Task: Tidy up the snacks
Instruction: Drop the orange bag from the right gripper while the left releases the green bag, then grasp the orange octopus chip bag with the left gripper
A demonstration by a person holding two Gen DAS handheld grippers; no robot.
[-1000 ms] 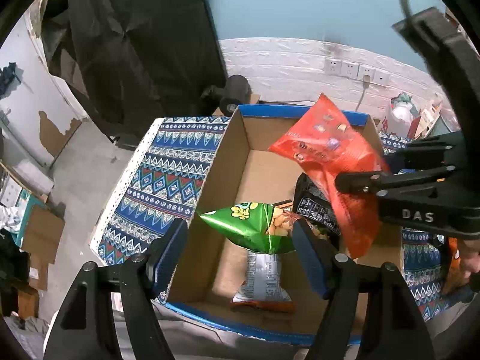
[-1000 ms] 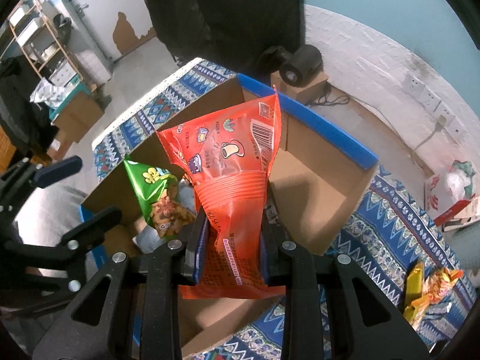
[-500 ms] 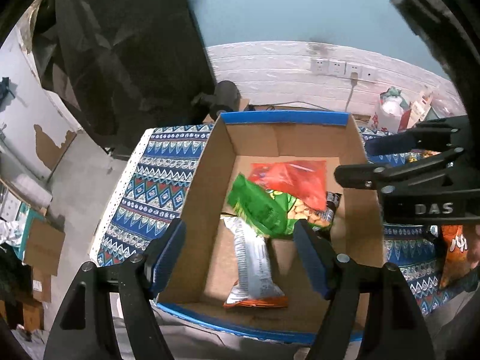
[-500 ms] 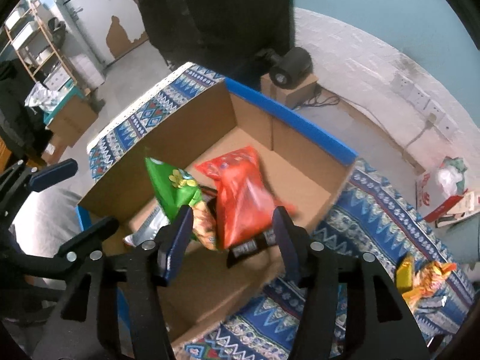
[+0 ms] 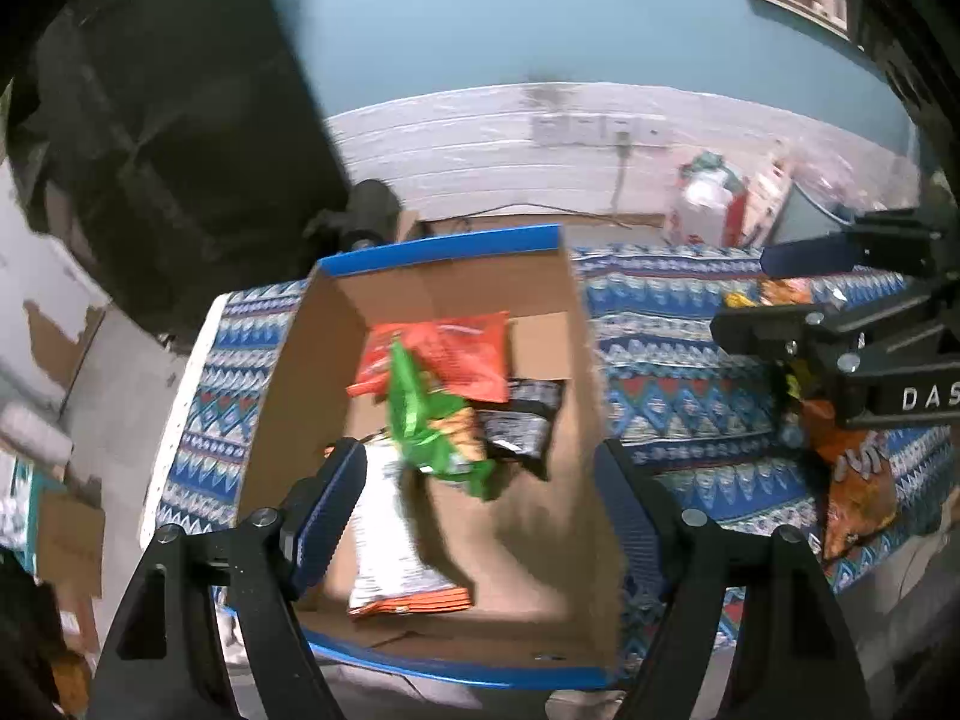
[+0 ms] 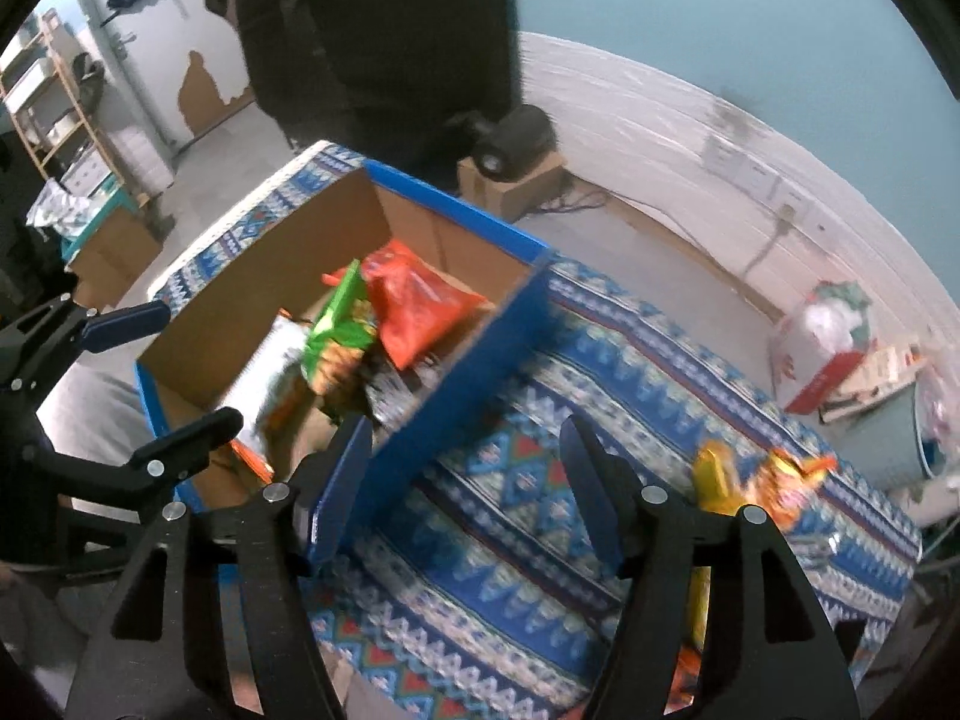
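Snacks: red point(image 5: 447, 354), green point(image 5: 429, 420), black point(image 5: 522, 429) & white point(image 5: 390, 540) packs lie in the cardboard box point(image 5: 591, 480), both grippers (left point(image 5: 480, 498), right point(image 6: 465, 480)) spread w/ nothing held; next prob. fetch orange pack point(image 6: 792, 483) on tablecloth point(image 6: 510, 540).

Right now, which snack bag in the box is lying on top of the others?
The green snack bag. It lies across the red bag, the black bag and the white bag.

Matt brown cardboard box point(image 5: 282, 372); glossy crinkled foil packets: red point(image 5: 444, 354), green point(image 5: 420, 420). Woven patterned cloth point(image 6: 528, 516). Matt black plastic gripper point(image 6: 465, 480).
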